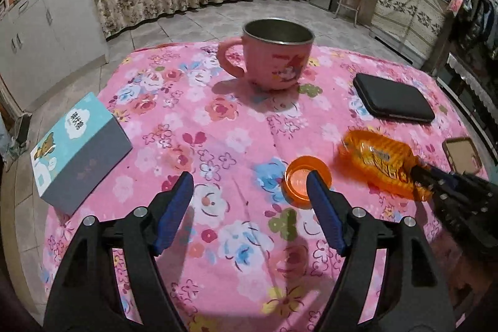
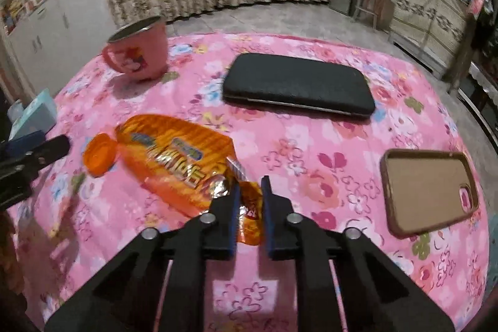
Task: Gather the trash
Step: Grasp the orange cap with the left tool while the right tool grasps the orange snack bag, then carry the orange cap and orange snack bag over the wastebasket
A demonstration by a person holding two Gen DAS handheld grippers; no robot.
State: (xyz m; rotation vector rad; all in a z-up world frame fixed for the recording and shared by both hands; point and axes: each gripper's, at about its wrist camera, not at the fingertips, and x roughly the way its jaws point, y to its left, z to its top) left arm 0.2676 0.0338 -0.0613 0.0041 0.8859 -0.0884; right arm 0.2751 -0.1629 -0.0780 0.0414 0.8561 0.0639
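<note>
Gripping the near, crinkled end of the orange snack wrapper [image 2: 174, 159], my right gripper [image 2: 250, 192] has its blue pads drawn nearly together with the foil pinched between them; the rest of the wrapper lies flat on the pink flowered tablecloth [image 2: 311, 145], stretching away to the left toward the orange plastic lid [image 2: 98, 156], which it touches or just overlaps. My left gripper [image 1: 249, 187] hangs above the cloth with its jaws spread wide and nothing between them; its right fingertip [image 1: 316, 182] sits in front of the lid [image 1: 306, 181] in this view, but I cannot tell whether it touches it. From the left wrist the wrapper [image 1: 381, 164] shows just right of the lid, with my right claw clamped on its far-right end. Farther back stands a pink mug [image 1: 275, 58], upright, handle to the left. A black wallet-like case [image 2: 298, 84] lies flat behind the wrapper, a brown phone case [image 2: 431, 192] lies inner side up to the right, and a blue and grey box [image 1: 77, 154] rests at the left edge of the table.
</note>
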